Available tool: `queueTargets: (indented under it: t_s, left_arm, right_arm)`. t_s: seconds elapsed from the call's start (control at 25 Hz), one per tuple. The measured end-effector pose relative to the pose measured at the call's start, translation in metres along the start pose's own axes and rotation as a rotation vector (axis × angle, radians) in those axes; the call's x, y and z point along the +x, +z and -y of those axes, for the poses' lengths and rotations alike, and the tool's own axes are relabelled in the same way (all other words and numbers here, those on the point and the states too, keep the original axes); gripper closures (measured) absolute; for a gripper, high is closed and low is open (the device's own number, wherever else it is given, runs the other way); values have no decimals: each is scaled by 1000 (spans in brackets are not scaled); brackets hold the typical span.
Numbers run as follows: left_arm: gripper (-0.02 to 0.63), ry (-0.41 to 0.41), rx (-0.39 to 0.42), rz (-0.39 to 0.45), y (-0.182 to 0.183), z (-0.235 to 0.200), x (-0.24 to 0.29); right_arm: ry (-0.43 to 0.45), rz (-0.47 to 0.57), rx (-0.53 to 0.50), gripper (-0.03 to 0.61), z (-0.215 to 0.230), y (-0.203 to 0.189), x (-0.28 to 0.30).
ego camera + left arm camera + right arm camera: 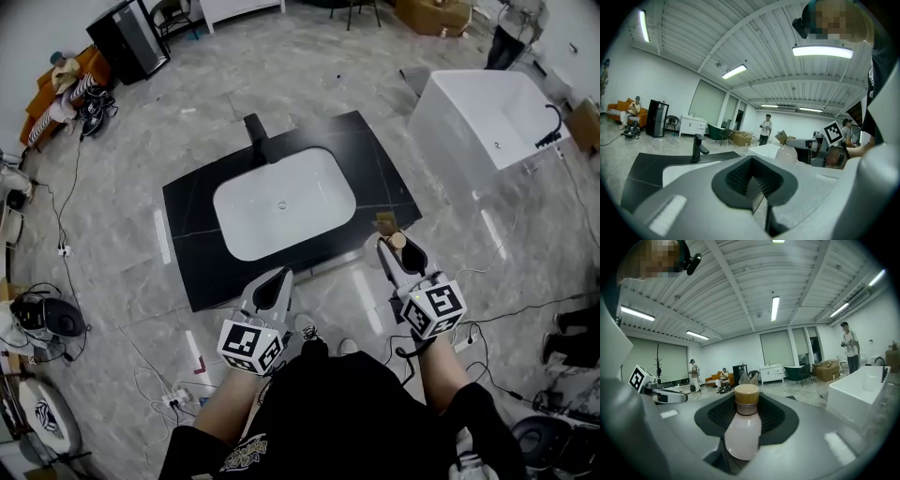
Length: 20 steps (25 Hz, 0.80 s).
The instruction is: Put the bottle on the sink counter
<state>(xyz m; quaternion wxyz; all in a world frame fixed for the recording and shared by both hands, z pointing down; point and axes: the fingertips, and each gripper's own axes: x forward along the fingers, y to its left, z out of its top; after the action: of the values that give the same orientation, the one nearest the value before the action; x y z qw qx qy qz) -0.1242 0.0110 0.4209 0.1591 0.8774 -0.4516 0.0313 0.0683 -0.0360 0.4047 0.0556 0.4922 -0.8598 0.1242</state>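
Observation:
A pale pink bottle (743, 427) with a tan cap stands upright between the jaws of my right gripper (745, 414), which is shut on it. In the head view the bottle (397, 241) and right gripper (399, 253) hover just off the front right corner of the black sink counter (375, 178). The counter holds a white basin (281, 202) and a black faucet (255, 131). My left gripper (272, 283) is near the counter's front edge, its jaws (752, 180) together on nothing. The left gripper view also shows the bottle (786, 153) off to the right.
A white bathtub (487, 117) stands to the right of the counter. A small cardboard piece (385, 223) lies by the counter's right corner. Cables and gear (42, 314) litter the floor at left. A black cabinet (127, 37) and people stand far off.

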Motion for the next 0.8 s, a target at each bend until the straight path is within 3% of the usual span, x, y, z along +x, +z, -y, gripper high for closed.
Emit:
queueTargets:
  t_s: [0.32, 0.8]
  left_arm:
    - [614, -16, 5, -4, 4, -30, 4]
    - [614, -11, 7, -7, 11, -37, 41]
  right_arm:
    - [-24, 19, 0, 413, 0, 7, 36]
    - [-13, 0, -16, 413, 33, 13, 68]
